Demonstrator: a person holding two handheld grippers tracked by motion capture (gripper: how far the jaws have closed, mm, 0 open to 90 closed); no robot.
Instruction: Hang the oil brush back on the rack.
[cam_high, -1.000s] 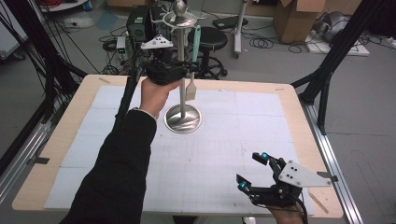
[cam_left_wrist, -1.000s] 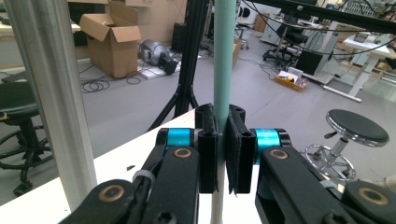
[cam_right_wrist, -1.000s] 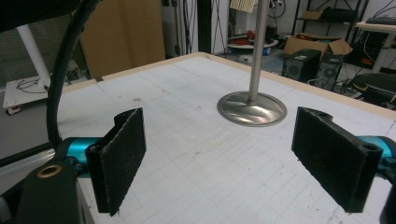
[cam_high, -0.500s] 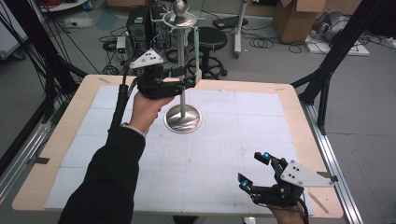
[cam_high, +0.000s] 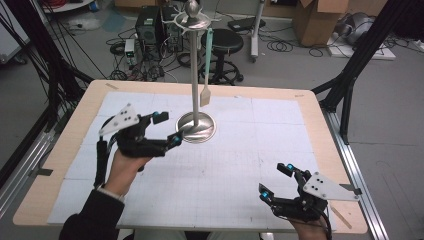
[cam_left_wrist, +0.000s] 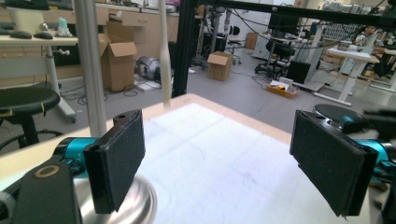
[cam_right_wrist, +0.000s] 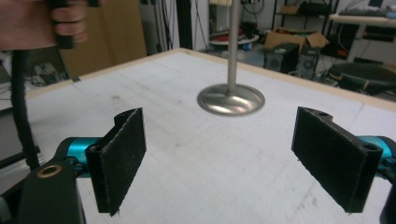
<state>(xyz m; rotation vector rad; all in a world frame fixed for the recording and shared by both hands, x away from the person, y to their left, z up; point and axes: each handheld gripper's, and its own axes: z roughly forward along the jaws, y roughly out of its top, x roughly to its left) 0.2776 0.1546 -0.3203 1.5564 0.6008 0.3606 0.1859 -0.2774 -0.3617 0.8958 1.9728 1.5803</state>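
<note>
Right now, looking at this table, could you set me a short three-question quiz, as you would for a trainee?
1. True or false: the spatula lies flat on the table.
2. Which tool is nearer the stand: A left, B right?
3. Fill in: the stand's round base is made of shiny ____.

Key:
1. False; it hangs from the stand's top.
2. A; it sits beside the base, jaws open and holding nothing.
3. Metal.

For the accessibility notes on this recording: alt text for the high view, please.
A spatula hangs from a metal stand on a white-topped table. The left gripper, jaws open and empty, sits beside the stand's base; the right gripper rests open near the front edge.
</note>
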